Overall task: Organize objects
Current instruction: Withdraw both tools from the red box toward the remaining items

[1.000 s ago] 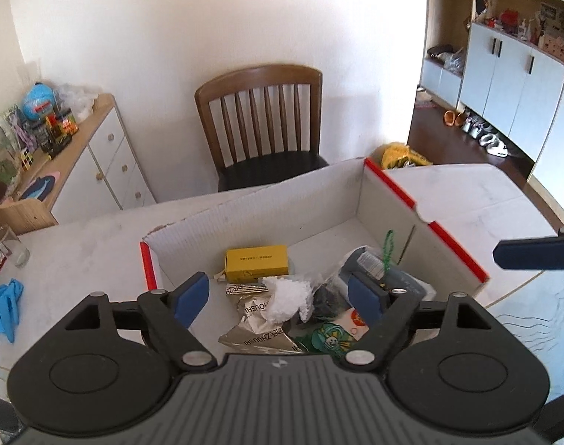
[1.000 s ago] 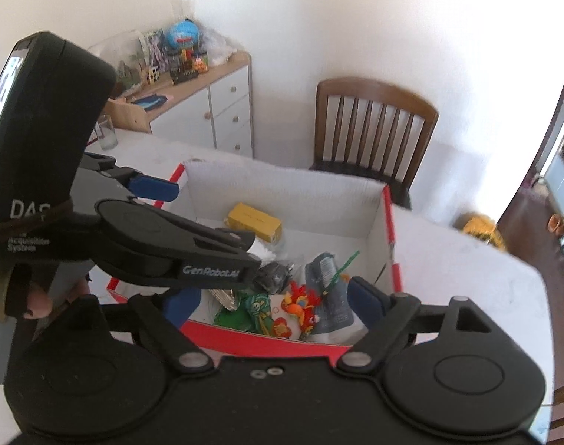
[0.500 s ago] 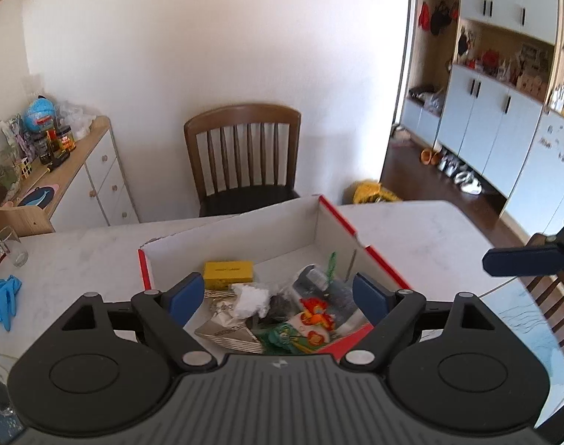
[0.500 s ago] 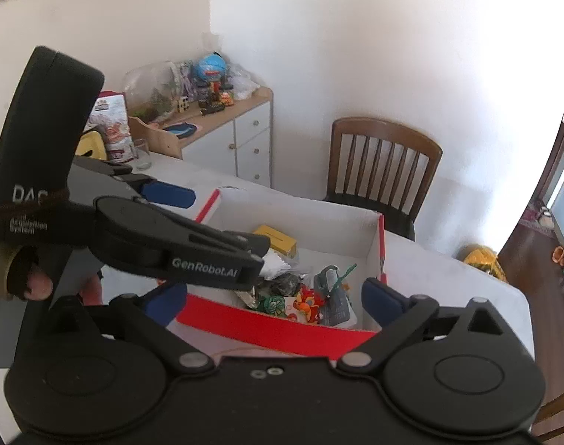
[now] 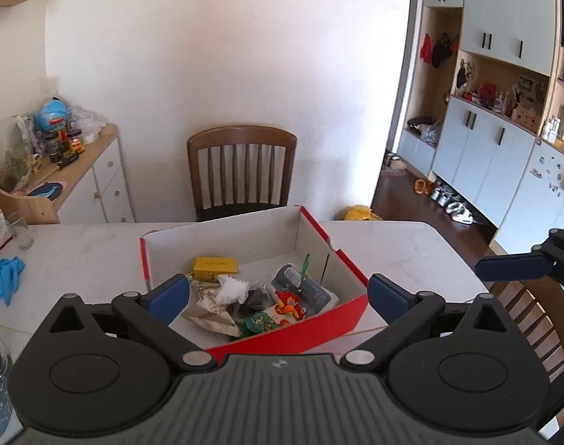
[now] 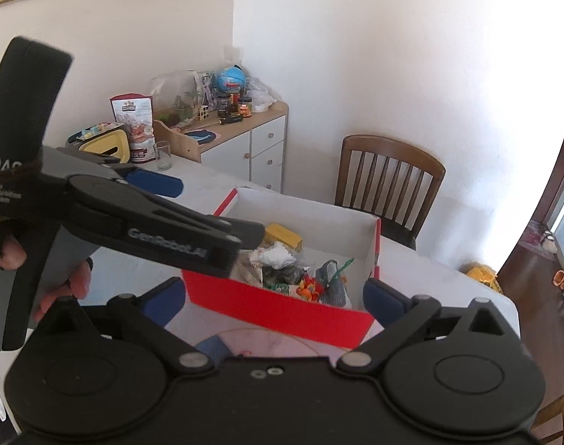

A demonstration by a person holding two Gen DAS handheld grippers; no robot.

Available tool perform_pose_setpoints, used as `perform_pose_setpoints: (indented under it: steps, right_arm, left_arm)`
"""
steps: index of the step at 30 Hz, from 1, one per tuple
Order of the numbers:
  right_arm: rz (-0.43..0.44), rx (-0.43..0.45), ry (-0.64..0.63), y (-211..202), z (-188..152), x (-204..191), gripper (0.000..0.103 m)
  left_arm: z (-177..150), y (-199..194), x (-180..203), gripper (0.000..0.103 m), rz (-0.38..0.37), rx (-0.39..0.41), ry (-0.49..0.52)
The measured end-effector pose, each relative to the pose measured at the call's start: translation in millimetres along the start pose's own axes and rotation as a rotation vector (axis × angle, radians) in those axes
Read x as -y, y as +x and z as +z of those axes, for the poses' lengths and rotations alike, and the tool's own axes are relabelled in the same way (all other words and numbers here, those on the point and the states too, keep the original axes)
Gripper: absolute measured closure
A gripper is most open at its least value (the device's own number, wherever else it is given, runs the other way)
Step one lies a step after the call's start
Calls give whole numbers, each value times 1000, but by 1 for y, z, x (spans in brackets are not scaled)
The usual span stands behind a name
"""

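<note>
A red cardboard box with a white inside (image 5: 330, 239) (image 6: 282, 309) stands on the white table. It holds a yellow box (image 5: 215, 265) (image 6: 283, 235), white crumpled paper (image 5: 233, 291), a grey pouch (image 5: 304, 291), a green and orange toy (image 5: 287, 302) and other small items. My left gripper (image 5: 278, 294) is open and empty, raised above the box's near side. My right gripper (image 6: 274, 298) is open and empty, back from the box's red front wall. The left gripper's body (image 6: 159, 230) crosses the right wrist view.
A wooden chair (image 5: 241, 170) stands behind the table. A blue cloth (image 5: 2, 278) and a glass (image 5: 20, 230) lie at the table's left. A white sideboard (image 6: 244, 141) with clutter is at the far left. Another chair (image 5: 534, 319) is at the right edge.
Both grippers have drawn back and up from the box. The box now looks smaller and farther in both views, with its red front wall in sight.
</note>
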State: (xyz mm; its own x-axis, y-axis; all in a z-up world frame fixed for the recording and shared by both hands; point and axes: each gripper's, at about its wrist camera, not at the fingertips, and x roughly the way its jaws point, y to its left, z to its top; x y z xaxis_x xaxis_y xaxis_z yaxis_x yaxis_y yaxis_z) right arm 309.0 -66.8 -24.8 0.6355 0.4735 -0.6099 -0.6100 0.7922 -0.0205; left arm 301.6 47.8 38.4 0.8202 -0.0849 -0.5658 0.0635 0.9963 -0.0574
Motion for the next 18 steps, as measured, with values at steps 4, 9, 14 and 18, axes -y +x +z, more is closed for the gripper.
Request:
perform_pose_setpoints:
  steps: [4, 9, 14, 18]
  right_arm:
    - [-2, 7, -8, -10, -15, 1, 1]
    - [1, -7, 0, -15, -39, 5, 1]
    - [13, -27, 15, -10, -65, 6, 1]
    - [23, -44, 9, -4, -86, 0, 2]
  left_arm:
    - [-18, -9, 2, 0, 28, 18, -10]
    - [-45, -12, 4, 0, 45, -16, 4]
    - [-75, -12, 2, 0, 50, -55, -17]
    - [-98, -9, 3, 0, 57, -79, -18]
